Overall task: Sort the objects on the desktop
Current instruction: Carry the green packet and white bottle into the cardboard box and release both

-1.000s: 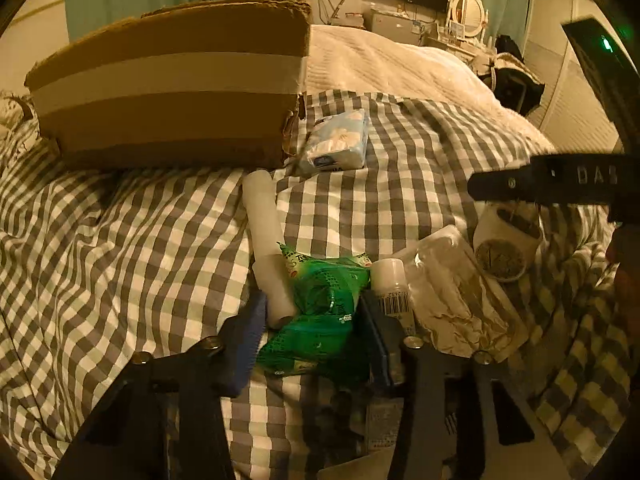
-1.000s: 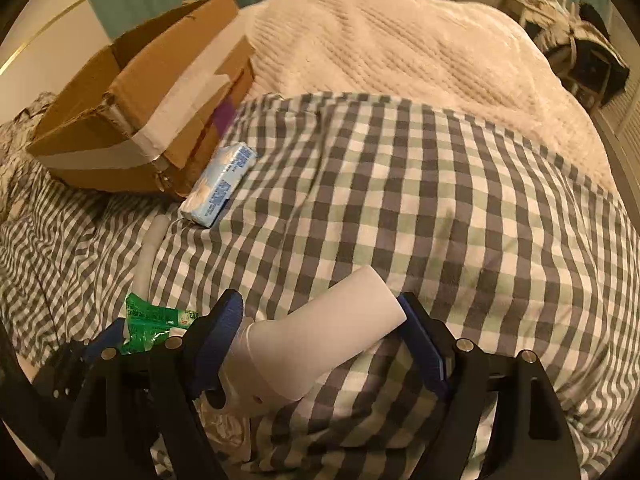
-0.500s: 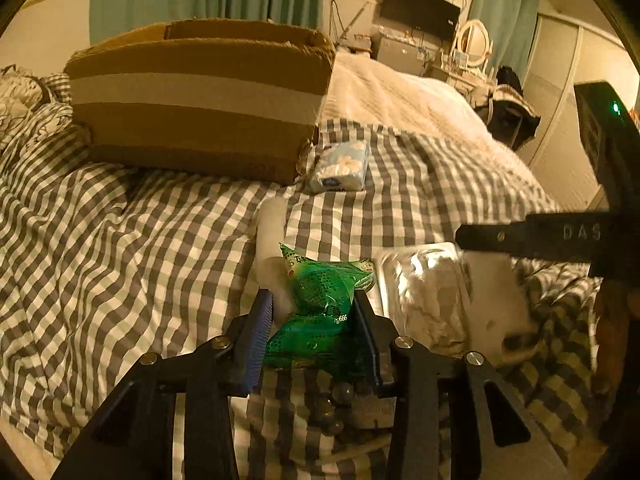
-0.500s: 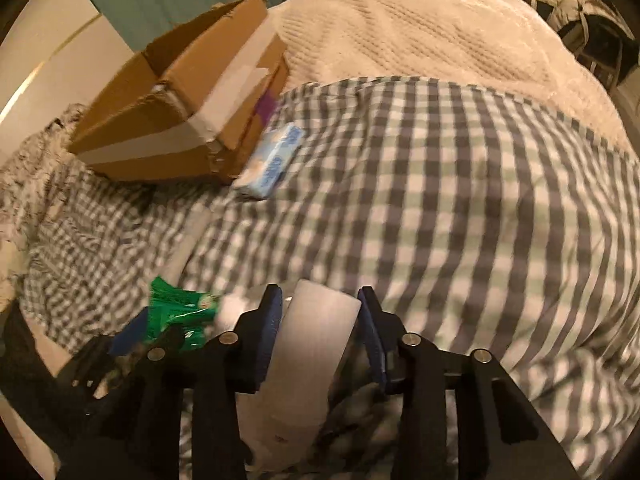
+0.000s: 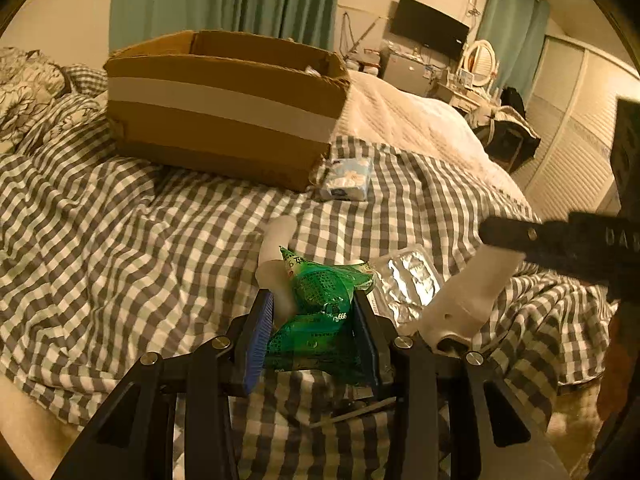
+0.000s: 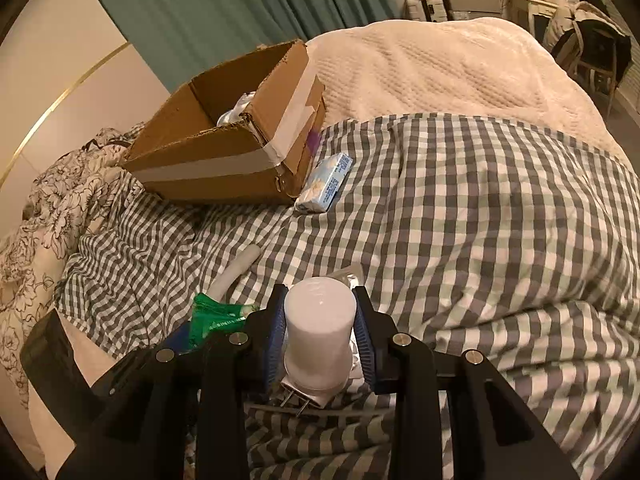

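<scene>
My left gripper [image 5: 312,320] is shut on a green snack packet [image 5: 320,308] and holds it above the checked bedspread. My right gripper [image 6: 320,320] is shut on a white plug-in device [image 6: 320,328] with two metal prongs; it also shows in the left wrist view [image 5: 468,300]. An open cardboard box [image 5: 224,108] stands at the back left; in the right wrist view the box [image 6: 224,148] holds some pale items. A white tube [image 5: 276,248] and a clear blister pack [image 5: 408,280] lie on the bedspread below the grippers.
A blue-and-white tissue pack [image 5: 348,178] lies against the box's right corner; it also shows in the right wrist view [image 6: 326,188]. A cream blanket [image 6: 440,68] covers the far bed. Floral pillows [image 6: 48,208] lie at the left.
Both grippers have closed on their objects and lifted them off the bedspread. The white device now stands upright between the right fingers. The box interior has come into view.
</scene>
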